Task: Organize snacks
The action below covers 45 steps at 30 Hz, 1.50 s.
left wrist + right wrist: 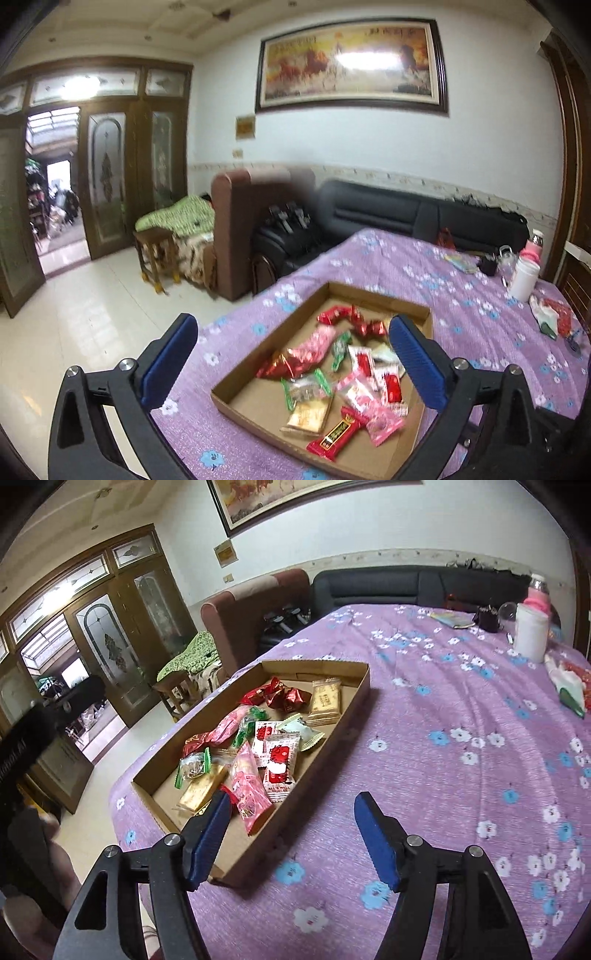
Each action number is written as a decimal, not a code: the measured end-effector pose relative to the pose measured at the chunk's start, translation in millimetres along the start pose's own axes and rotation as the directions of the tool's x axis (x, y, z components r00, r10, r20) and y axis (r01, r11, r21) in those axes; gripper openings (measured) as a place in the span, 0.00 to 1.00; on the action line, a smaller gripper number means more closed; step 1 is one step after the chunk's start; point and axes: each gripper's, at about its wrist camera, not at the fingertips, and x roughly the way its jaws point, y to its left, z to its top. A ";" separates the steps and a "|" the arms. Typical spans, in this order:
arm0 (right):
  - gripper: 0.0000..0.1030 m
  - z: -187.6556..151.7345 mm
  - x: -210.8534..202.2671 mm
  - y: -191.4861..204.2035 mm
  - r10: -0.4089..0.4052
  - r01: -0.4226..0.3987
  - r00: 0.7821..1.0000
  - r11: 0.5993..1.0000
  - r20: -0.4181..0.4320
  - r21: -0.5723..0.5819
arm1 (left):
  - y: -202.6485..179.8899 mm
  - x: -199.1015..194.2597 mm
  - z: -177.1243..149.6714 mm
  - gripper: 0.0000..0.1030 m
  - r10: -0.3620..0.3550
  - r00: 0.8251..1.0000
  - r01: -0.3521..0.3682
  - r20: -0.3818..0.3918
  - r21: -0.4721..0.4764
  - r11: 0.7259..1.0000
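Observation:
A shallow cardboard tray sits on the purple flowered tablecloth and holds several wrapped snacks: red foil candies, a pink pack, a gold biscuit pack, a red bar, white-and-red sachets. My left gripper is open and empty, held above the tray's left side. My right gripper is open and empty, above the tray's near corner and right wall.
A white canister, a pink-capped bottle, a small dark item and red and white wrappers lie at the table's far right. A dark sofa, brown armchair and wooden stool stand beyond the table.

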 end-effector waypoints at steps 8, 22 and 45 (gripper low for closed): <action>0.73 -7.5 -15.6 -8.5 -0.011 0.011 0.999 1.000 0.036 -0.004 | -23.7 -0.2 -0.9 1.00 -0.017 1.000 0.019 -0.020 0.060 0.998; 0.77 -16.1 -23.6 -4.0 -0.086 0.090 0.994 0.994 0.069 -0.054 | -47.2 10.7 -22.4 1.00 -0.133 0.976 0.146 -0.172 0.068 0.987; 0.79 -13.6 -9.7 33.0 -0.154 0.166 0.985 0.968 0.076 -0.188 | -23.8 37.7 -34.9 1.00 -0.146 0.952 0.152 -0.270 0.002 0.988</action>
